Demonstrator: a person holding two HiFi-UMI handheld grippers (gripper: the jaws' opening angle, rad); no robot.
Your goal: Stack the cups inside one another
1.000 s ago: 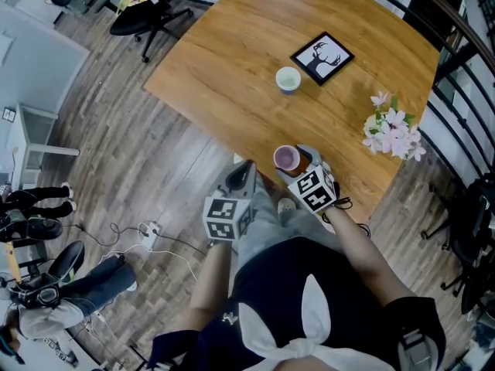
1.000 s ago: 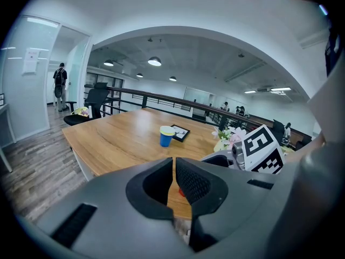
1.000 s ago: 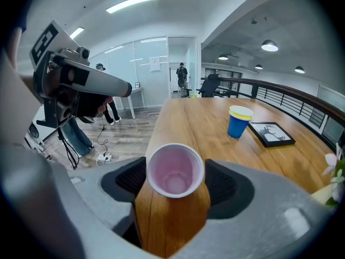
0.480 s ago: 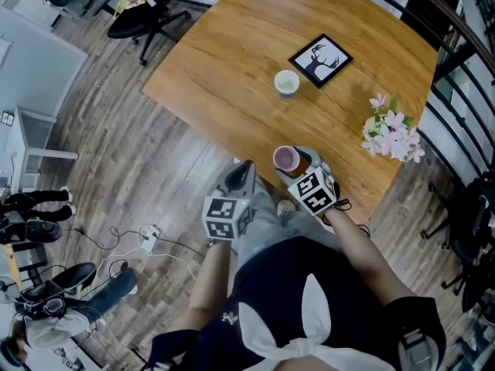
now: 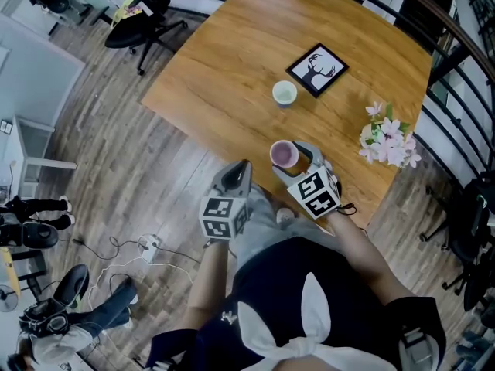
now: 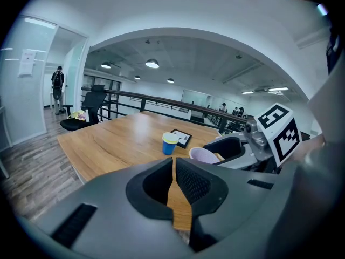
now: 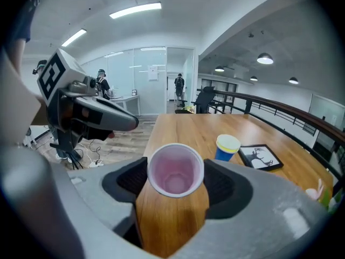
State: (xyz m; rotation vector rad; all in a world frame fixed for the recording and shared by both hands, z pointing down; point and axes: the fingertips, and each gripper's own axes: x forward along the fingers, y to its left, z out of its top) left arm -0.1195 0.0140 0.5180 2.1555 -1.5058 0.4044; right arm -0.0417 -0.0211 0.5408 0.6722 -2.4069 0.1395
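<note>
My left gripper [image 5: 238, 170] hangs just off the table [image 5: 224, 60] edge. Only its own view shows the jaws pressed almost together on nothing. To its right, my right gripper [image 5: 297, 159] has just been closing, and its view shows the pads pinching the pink cup [image 7: 176, 170] by its sides, near the table's edge. The head view adds the blue cup [image 5: 285, 93], well apart, just beside the deer picture [image 5: 317, 69], with flowers [image 5: 387, 136] far right.

Left tongs [image 6: 173, 163] closed, empty — blue cup [image 6: 170, 143] on table [image 6: 118, 139] beyond.
</note>
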